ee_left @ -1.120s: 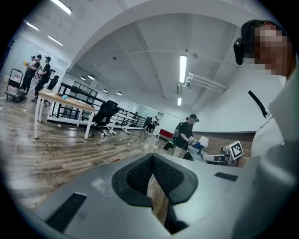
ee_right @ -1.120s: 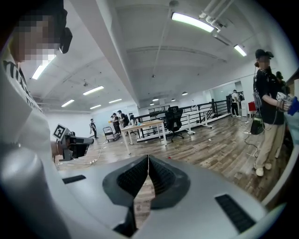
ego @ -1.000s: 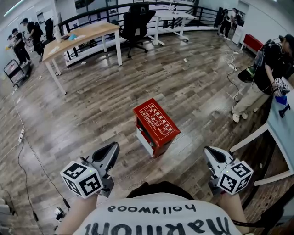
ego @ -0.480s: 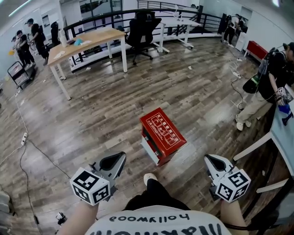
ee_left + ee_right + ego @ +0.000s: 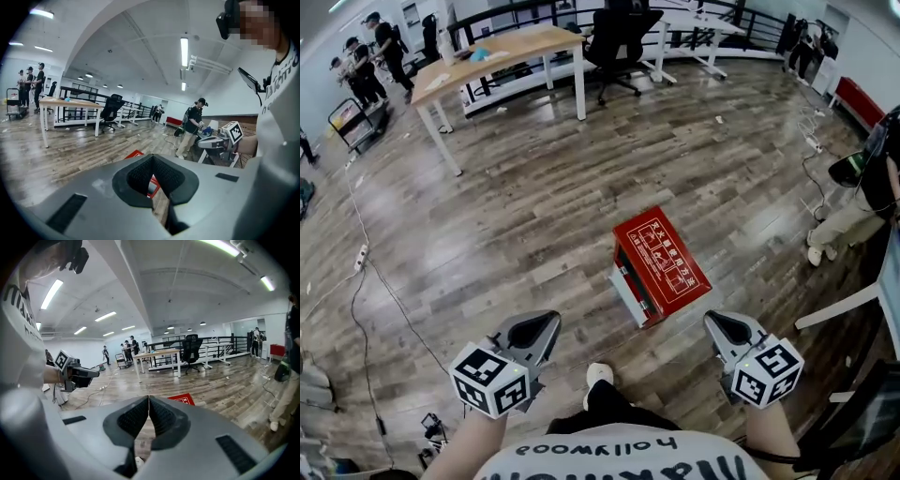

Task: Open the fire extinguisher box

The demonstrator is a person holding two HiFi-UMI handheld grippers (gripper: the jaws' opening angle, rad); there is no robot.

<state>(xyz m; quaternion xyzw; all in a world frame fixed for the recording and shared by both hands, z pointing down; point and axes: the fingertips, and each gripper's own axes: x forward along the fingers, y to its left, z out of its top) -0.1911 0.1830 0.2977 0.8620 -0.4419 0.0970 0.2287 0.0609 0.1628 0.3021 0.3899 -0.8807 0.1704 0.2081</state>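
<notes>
Box [image 5: 659,265] on floor [image 5: 525,206]: looks like rigid metal, probably heavy. Best hold is likely the front door edge. Left claw [image 5: 547,324] and right claw [image 5: 716,322] pressed together, empty.

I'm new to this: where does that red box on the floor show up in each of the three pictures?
Head view: red box, just right of and below centre.
Left gripper view: a sliver of the red box just above the shut jaws.
Right gripper view: its top, just right of the jaws' tips.
Shared landmark: the wooden table.
</notes>
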